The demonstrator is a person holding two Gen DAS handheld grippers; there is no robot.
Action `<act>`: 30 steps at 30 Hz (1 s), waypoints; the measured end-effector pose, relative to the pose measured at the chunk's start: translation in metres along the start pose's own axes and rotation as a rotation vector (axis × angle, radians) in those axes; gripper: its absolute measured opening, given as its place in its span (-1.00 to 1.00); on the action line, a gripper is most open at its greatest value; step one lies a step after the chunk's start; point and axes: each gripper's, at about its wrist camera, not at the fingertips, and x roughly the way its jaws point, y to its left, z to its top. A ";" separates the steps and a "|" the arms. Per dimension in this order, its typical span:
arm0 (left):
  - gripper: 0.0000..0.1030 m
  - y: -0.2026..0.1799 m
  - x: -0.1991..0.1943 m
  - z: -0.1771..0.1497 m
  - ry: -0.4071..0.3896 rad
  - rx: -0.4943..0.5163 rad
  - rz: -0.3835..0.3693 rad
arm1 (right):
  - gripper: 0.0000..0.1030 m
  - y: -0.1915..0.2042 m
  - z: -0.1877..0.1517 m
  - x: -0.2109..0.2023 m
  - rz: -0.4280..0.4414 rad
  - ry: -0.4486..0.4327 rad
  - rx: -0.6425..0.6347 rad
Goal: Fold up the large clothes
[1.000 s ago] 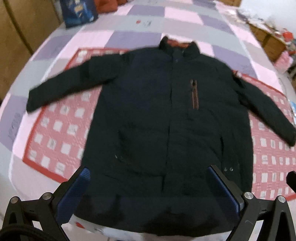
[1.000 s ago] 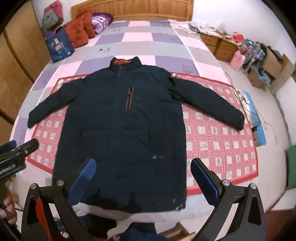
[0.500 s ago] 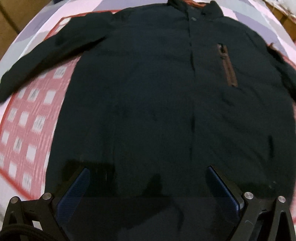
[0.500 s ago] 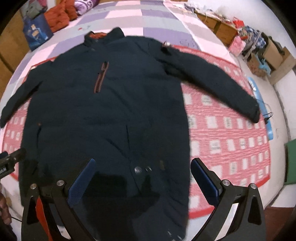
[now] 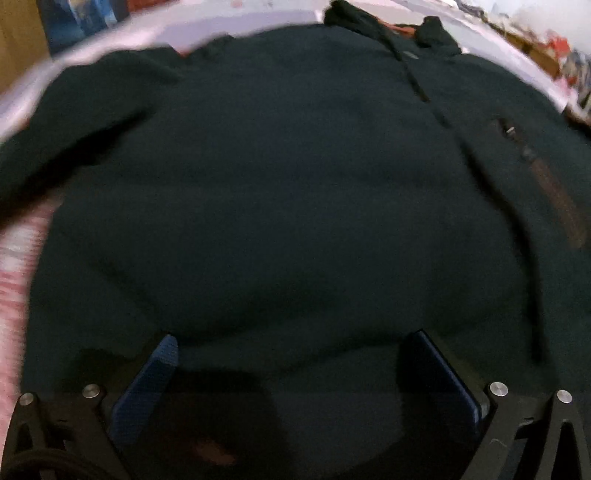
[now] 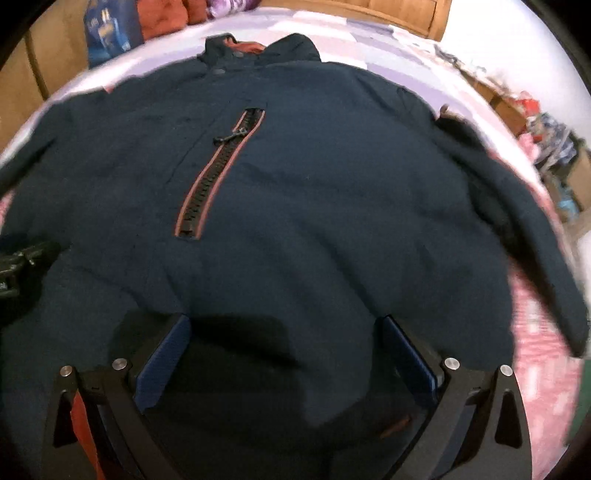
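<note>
Hovering low over jacket (image 5: 295,203), L wrist view: left claw (image 5: 291,365) spread wide, nothing between pads, fabric fills nearly whole frame. Jacket lies front-up on bed; collar (image 5: 428,29) at far end, one sleeve (image 5: 74,122) out to the side. Pic blurred, can't tell if pads touch cloth.

R wrist view: right claw (image 6: 286,345) likewise released, empty, over lower body of jacket. Chest zip (image 6: 218,166) w/ red trim clear, collar at top, other sleeve (image 6: 517,221) stretched over red-check blanket (image 6: 546,369). Tip of left claw visible at frame's left edge.

Progress est.: jacket spread flat, no fold made yet. Sleeves and body all left to fold; nothing grasped so far.
</note>
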 end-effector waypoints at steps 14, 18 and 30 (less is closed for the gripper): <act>1.00 0.048 -0.070 -0.088 -0.024 -0.033 0.028 | 1.00 -0.071 -0.069 -0.058 -0.152 -0.044 0.203; 1.00 0.014 -0.087 -0.123 -0.012 0.014 -0.012 | 1.00 0.016 -0.092 -0.080 0.024 -0.071 -0.002; 1.00 0.050 -0.112 -0.181 0.010 0.008 0.061 | 0.98 -0.045 -0.179 -0.103 -0.065 -0.011 -0.020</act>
